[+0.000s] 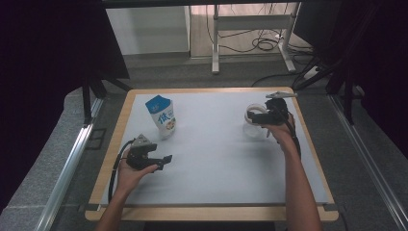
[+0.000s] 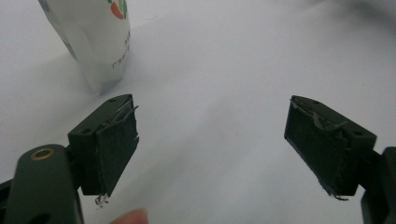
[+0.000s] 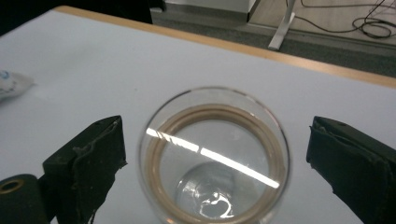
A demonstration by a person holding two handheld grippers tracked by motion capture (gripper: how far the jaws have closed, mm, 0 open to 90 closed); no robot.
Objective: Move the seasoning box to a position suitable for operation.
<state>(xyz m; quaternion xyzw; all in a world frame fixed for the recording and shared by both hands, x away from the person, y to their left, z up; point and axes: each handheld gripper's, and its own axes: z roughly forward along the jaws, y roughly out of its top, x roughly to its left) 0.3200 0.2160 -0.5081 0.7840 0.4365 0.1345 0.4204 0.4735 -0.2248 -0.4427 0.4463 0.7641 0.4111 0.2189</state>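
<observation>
My right tool [image 3: 215, 158] has its jaws spread wide on either side of a clear drinking glass [image 3: 212, 158], with a gap between each pad and the rim, so it grips nothing. Looking down into the glass from the right gripper view, I see a brownish ring inside the wall and a bright reflection across the bottom. In the high view the right tool [image 1: 260, 117] sits at the glass [image 1: 253, 120] on the far right part of the counter [image 1: 216, 159], which is covered by a pale sheet inside a wooden edge. My left tool [image 2: 212, 144] is also wide open and empty, hovering over bare counter. In the high view it [image 1: 161, 160] is near the left front, with a white and blue pouch [image 1: 162, 116] standing upright just beyond it, well apart from the glass.
</observation>
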